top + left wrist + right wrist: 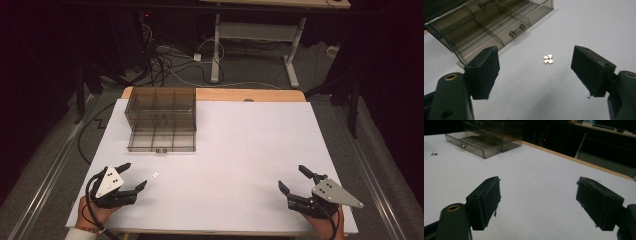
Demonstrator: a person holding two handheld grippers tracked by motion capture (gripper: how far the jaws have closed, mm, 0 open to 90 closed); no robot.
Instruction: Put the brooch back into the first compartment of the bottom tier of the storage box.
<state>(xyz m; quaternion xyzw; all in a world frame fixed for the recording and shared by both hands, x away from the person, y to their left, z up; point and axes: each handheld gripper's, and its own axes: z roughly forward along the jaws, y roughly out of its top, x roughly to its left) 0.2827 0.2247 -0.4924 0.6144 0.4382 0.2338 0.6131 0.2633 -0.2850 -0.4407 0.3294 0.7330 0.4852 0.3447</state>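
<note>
On the near left of the white bench, left gripper hovers with jaws spread wide and empty, aimed at a tiny pale bow-shaped piece lying flat just beyond the jaw tips; same piece seen in high view. Smoky clear drawer organizer sits far left, its bottom drawer pulled out, dividers visible, small knob on front. Right gripper rests near right, jaws also apart, nothing between them, well away from the piece. Likely step: pick up the bow piece, probably for the open drawer. To do it well: centre the piece between the jaws, come down low so the pads meet the bench surface, close slowly. It's thin and flat, so it could skid or flip out.
</note>
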